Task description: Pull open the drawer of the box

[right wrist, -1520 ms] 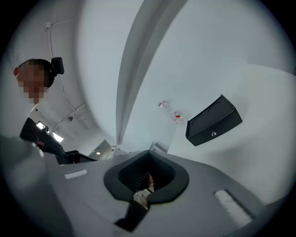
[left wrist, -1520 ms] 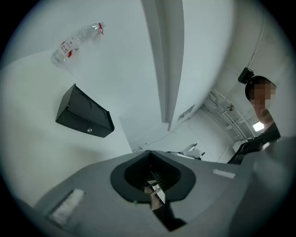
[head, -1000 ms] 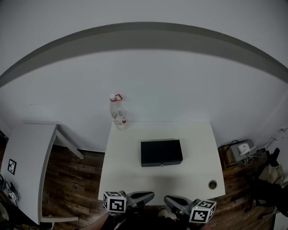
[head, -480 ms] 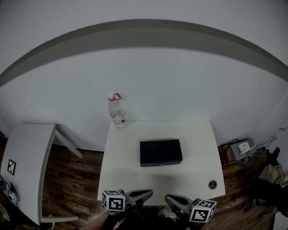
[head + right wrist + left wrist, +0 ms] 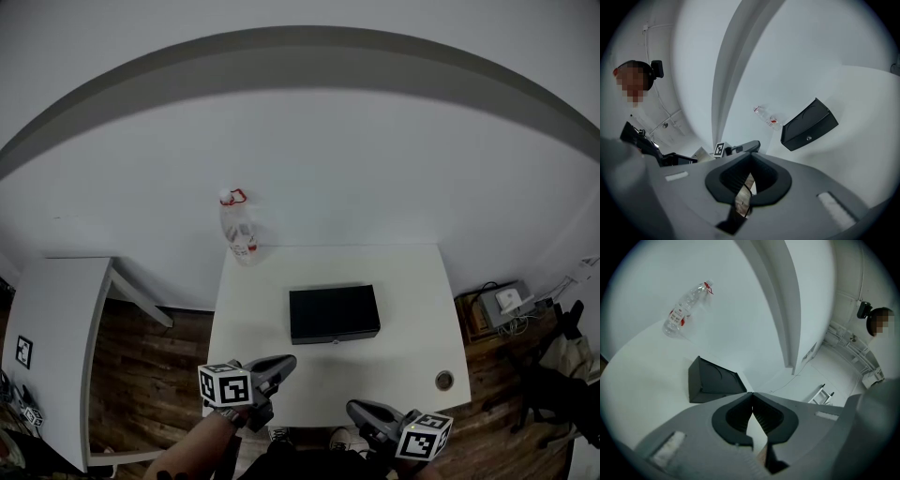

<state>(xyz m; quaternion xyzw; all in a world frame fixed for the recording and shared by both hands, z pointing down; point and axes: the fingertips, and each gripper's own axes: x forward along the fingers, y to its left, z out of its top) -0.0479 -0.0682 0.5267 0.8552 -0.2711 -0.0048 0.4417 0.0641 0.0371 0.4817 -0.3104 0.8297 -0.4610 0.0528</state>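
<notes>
The box (image 5: 334, 313) sits about the middle of the worktop (image 5: 412, 309). Its drawer (image 5: 314, 338) is shut and faces the near edge, with a small knob (image 5: 335, 342) centred on the front. The left gripper (image 5: 284, 362) hovers over the near left corner and the right gripper (image 5: 356, 410) is just off the near edge, both well apart from the box. In each gripper view the fingers (image 5: 738, 414) are clenched tip to tip with nothing between them.

The step in hand looks like the approach. To do it well, one gripper should release its fingers before arriving, come in level and straight at the front, then close on the knob alone. The box looks light and may slide when pulled, so the other gripper would do best pressing down on its top. Pull slowly, straight toward the near edge. The bottle (image 5: 234, 225) at the far left corner is out of the way.
</notes>
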